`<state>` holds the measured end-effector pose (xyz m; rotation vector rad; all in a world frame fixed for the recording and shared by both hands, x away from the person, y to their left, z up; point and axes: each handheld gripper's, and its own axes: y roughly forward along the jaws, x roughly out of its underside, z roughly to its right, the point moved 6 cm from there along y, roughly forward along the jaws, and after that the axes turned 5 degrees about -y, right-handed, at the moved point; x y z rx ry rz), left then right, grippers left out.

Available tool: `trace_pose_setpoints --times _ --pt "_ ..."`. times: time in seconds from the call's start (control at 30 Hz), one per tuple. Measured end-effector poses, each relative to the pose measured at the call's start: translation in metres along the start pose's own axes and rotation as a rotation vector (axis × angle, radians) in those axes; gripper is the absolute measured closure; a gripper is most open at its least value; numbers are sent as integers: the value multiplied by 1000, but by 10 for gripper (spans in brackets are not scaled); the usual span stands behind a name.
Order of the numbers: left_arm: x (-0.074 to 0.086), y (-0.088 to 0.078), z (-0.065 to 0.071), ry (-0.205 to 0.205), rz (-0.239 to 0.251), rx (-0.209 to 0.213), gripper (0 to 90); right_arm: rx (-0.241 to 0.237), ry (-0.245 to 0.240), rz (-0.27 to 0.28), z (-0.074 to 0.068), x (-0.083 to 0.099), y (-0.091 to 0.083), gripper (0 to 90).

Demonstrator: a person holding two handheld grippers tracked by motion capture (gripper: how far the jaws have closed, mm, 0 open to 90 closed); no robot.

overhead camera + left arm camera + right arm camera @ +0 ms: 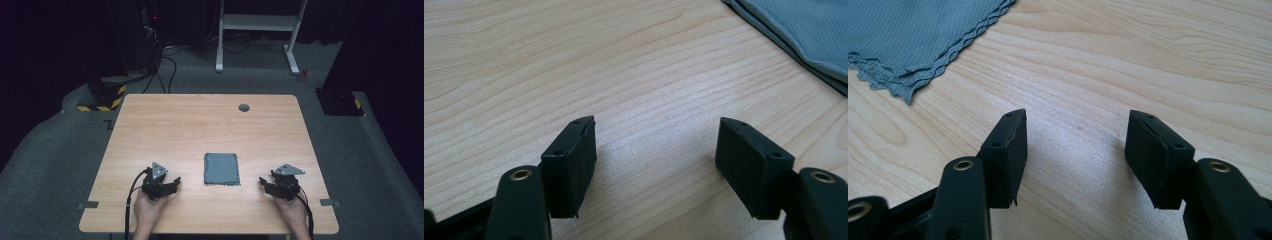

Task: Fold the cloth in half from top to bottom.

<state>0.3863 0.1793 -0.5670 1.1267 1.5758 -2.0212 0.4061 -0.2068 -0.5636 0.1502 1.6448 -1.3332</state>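
So there's 1 grey cloth (pixel 221 168) on the desk (pixel 200 125), folded into a neat rectangle, lying flat a bit toward the person's side of the middle. The near edge is the wavy, scalloped one, and you can count a few stacked layers there in the right gripper view (pixel 913 40). In the left gripper view the cloth (pixel 804 35) pokes in at the top right corner, folded edge toward the camera.

2 sets of tongs, 1 per hand. The left tongs (pixel 172 183) sit on the desk just left of the cloth, and the right tongs (pixel 263 183) sit off its right side, so the cloth is between them and touches neither. Both point inward toward it.

Left tongs (pixel 655 150): jaws wide apart, 2 black pads with bare wood between. Right tongs (pixel 1075 150): same deal, spread wide with just desk grain in the gap. Neither one is holding anything.

Other stuff, counted: 1 small round grey grommet (pixel 244 107) near the far edge of the desk, 2 bits of grey tape on the floor, 1 at the left (pixel 88 205) and 1 at the right (pixel 330 202), 1 white frame (pixel 257 30) standing behind the desk, and 1 yellow and black striped base (pixel 102 100) off the far left corner. Each set of tongs has 1 grey 3-cornered plate on top.
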Motion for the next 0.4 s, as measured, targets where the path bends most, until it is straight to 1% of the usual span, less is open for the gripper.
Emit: trace_pose_setpoints --times 0.4 --pt "0 0 0 4 -3 6 318 1 3 -2 0 0 0 411"
